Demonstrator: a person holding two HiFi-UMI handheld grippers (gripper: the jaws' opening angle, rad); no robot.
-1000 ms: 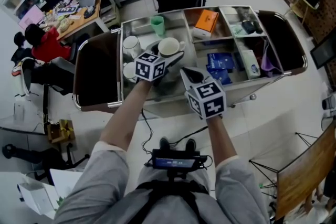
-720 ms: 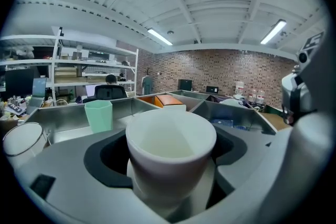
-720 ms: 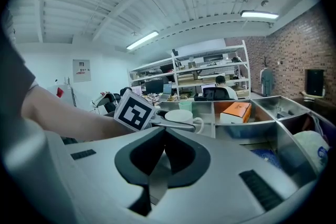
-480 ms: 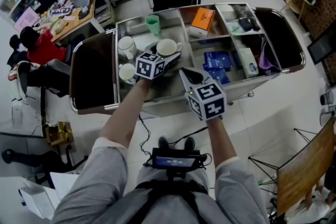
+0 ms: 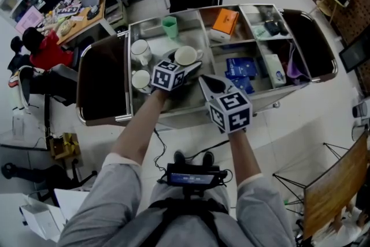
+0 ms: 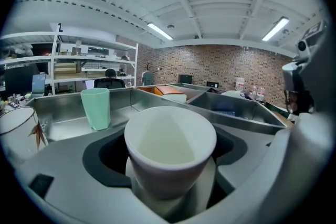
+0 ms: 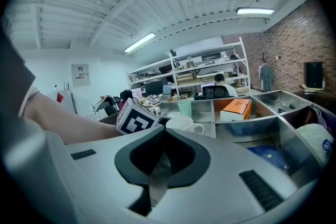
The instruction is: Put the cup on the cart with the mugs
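left tool (image 5: 185,68) clamped on white cup (image 6: 170,147) | over cart (image 5: 173,114) | mugs (image 5: 140,51) at cup's 9 o'clock | green tumbler (image 5: 169,26) at 11 | right tool (image 7: 163,132) closed, empty

Cup (image 5: 186,55) over cart (image 5: 188,29), mugs (image 5: 140,51) to its L, tumbler (image 5: 169,26) behind it.

Overhead and two close views, same cart (image 5: 191,29)
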